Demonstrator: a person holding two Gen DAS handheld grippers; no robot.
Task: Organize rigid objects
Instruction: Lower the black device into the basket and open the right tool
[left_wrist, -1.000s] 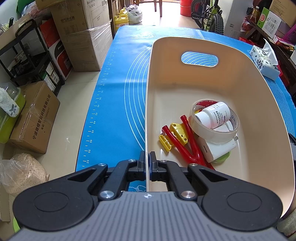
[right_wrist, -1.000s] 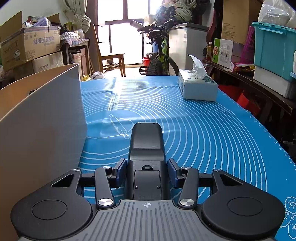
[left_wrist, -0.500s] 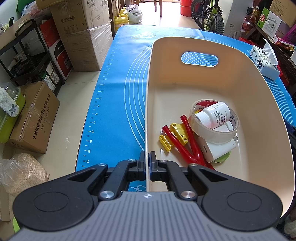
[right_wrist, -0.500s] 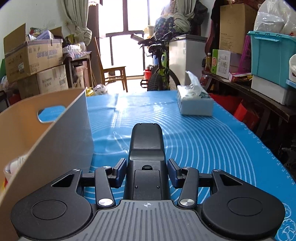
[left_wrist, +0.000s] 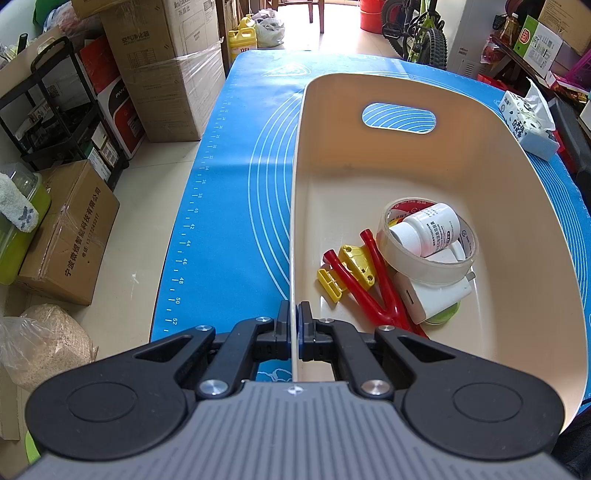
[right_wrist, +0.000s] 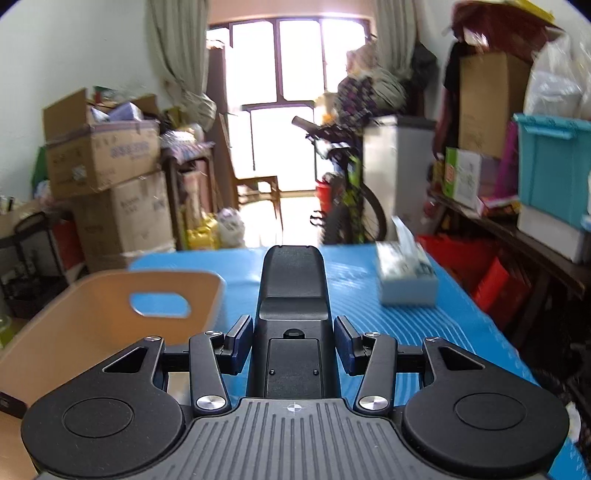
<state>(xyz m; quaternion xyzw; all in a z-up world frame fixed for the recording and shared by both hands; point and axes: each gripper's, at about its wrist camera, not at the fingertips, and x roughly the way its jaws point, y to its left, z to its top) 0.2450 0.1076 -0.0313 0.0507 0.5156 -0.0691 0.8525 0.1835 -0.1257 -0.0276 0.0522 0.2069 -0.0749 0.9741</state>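
The left gripper (left_wrist: 294, 317) is clamping its jaws narrowly on the near rim of the cream bin (left_wrist: 517, 177), one pad on each side of the thin wall. The bin is sitting on the blue mat (left_wrist: 236, 192), its handle slot at twelve o'clock from the gripper. Inside it, toward two o'clock, a roll of clear tape (left_wrist: 428, 267) is lying with a white pill bottle (left_wrist: 428, 230) resting tilted in its ring. A white charger block (left_wrist: 432, 295) is lying under the roll. Red pliers (left_wrist: 373, 280) are spreading their handles toward eleven o'clock beside it, touching two yellow plastic pieces (left_wrist: 354, 264).

The right gripper (right_wrist: 293, 345) is gripping a black device (right_wrist: 291, 291) between its pads, the jaws standing partly wide around the body, which is pointing toward twelve o'clock. It is hanging above the mat, with the bin at nine o'clock in its view. A tissue box (right_wrist: 406, 284) is standing on the mat at one o'clock, well apart.
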